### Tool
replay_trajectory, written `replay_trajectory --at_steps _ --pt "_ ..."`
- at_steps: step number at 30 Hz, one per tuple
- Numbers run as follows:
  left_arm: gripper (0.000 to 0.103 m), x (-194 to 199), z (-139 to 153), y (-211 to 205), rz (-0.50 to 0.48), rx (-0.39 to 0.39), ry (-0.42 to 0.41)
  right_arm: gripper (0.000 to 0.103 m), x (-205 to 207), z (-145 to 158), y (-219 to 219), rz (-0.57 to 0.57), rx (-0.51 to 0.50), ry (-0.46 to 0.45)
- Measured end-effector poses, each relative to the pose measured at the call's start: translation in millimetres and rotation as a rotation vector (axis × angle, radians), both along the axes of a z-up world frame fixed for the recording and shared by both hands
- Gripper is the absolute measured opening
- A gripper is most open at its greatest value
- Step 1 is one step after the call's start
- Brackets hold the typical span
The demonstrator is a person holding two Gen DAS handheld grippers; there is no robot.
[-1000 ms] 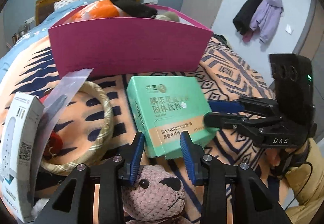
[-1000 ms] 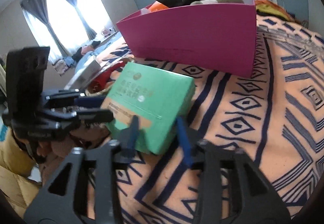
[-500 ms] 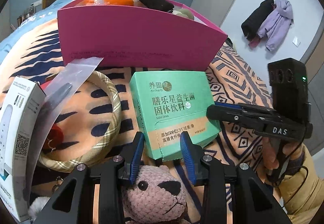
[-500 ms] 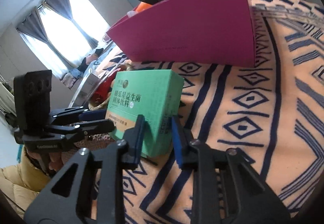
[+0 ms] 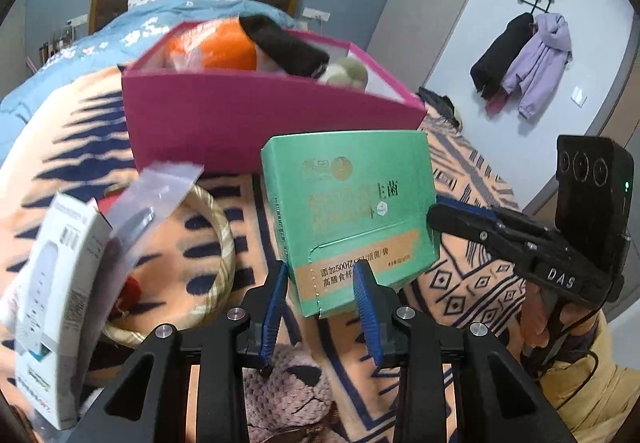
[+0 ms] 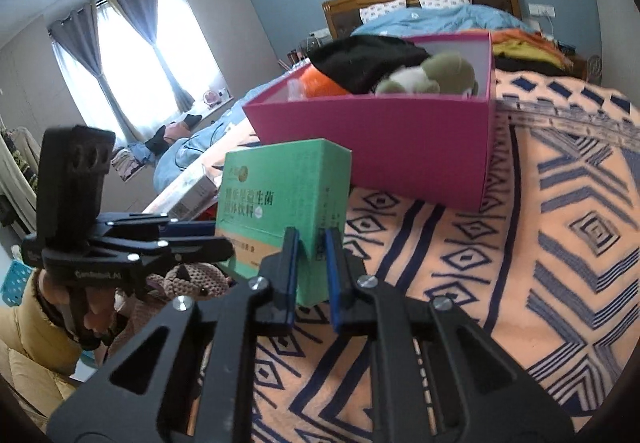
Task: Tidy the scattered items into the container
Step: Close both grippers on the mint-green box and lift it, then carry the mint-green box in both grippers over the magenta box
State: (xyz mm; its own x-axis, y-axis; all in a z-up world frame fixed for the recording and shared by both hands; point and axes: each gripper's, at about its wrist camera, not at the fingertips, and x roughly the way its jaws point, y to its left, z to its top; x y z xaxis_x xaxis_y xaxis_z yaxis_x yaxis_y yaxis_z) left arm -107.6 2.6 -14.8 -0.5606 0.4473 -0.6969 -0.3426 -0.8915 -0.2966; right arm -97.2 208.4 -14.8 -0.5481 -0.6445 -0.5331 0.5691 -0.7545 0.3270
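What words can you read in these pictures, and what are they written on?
"DAS": on the right gripper body.
"主菌", "添加500亿", "高膳食纤": on the green box.
"生菌", "固体饮料": on the same box in the right wrist view, shut in the right gripper.
Small print on the left gripper body: too blurred to read.
White box print: too blurred.

Pink box (image 6: 400,147) top partly free at right; black cloth (image 6: 368,63), plush (image 6: 432,77) fill rest.
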Motion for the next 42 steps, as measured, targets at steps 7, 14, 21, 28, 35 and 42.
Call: replay_trajectory --at_steps 7,14,21,28,35,42 --pt "0.034 -6.7 27.2 -1.3 0.012 -0.011 0.055 0.015 2.7 25.0 1.5 -0.002 -0.001 0.068" --pt "0.034 -33.5 57.8 12.8 0.014 -0.028 0.111 0.015 -13.9 52.0 10.6 -0.031 -0.027 0.115" --pt "0.034 -80.1 82.5 26.3 0.027 -0.036 0.131 0.014 -55.7 72.3 27.0 -0.071 -0.094 0.109" --pt "0.034 -126.4 94.8 39.2 0.068 -0.068 0.145 0.014 -108.5 76.7 33.2 -0.1 -0.121 0.071" --pt "0.034 -174.3 90.2 47.4 0.117 -0.088 0.12 0.014 -162.2 68.8 40.3 -0.138 -0.168 -0.002" --pt "0.034 -211.0 77.8 50.6 0.149 -0.082 0.07 0.014 -204.6 54.6 42.9 -0.174 -0.185 -0.084"
